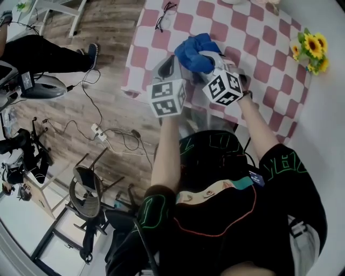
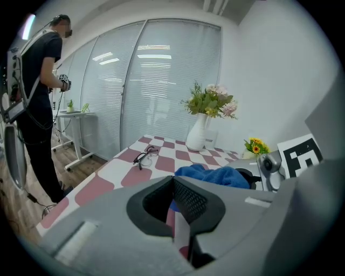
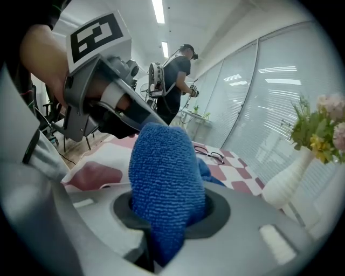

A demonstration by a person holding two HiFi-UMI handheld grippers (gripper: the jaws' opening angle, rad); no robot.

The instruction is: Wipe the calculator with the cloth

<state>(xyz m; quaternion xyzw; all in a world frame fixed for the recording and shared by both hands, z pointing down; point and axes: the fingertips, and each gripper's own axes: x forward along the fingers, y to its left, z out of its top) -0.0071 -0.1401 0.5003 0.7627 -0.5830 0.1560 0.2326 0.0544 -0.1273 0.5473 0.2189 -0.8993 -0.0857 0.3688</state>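
Observation:
A blue cloth (image 1: 195, 51) is bunched between my two grippers above the near edge of the checked table (image 1: 259, 38). My right gripper (image 1: 204, 60) is shut on the cloth (image 3: 161, 178), which stands up out of its jaws and hides the fingertips (image 3: 164, 215). My left gripper (image 1: 173, 67) sits just left of it, nearly touching. In the left gripper view its black pads (image 2: 188, 200) meet at the tips, with the cloth (image 2: 215, 175) and the right gripper (image 2: 269, 167) just beyond. No calculator shows clearly in any view.
Black glasses (image 1: 164, 15) lie at the table's far left. A white vase of flowers (image 2: 198, 135) stands at the back, and yellow flowers (image 1: 311, 51) on the right. A power strip with cables (image 1: 99, 132) and a chair (image 1: 86, 188) are on the wooden floor. A person (image 2: 38, 81) stands at the left.

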